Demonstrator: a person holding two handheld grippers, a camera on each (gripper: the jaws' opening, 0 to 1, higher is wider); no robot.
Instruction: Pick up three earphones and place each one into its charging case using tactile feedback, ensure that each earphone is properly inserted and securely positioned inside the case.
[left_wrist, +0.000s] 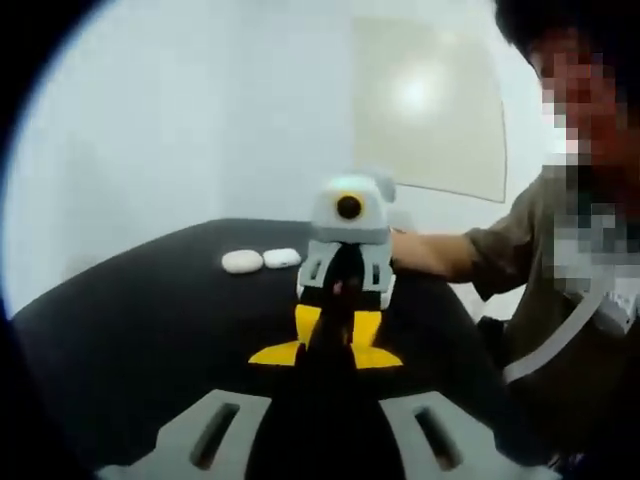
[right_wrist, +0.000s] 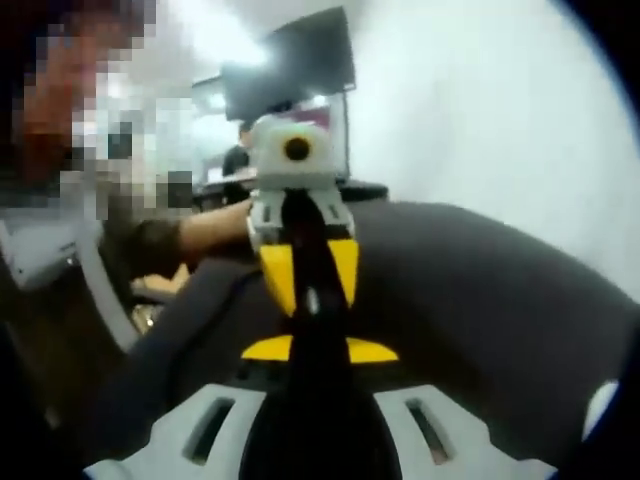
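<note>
Overhead, nothing hangs; both grippers face each other low over the black table (left_wrist: 130, 330). In the left gripper view the right gripper (left_wrist: 326, 352) points in with yellow jaws pressed together, and two white cases (left_wrist: 260, 260) lie side by side behind it. In the right gripper view the left gripper (right_wrist: 318, 350) looks closed too. No earphone can be made out.

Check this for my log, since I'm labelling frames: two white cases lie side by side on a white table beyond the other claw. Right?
Not quite. The table is black, not white. The left gripper view shows the two white cases lying side by side on it, beyond the other claw, which comes in from the right.
</note>
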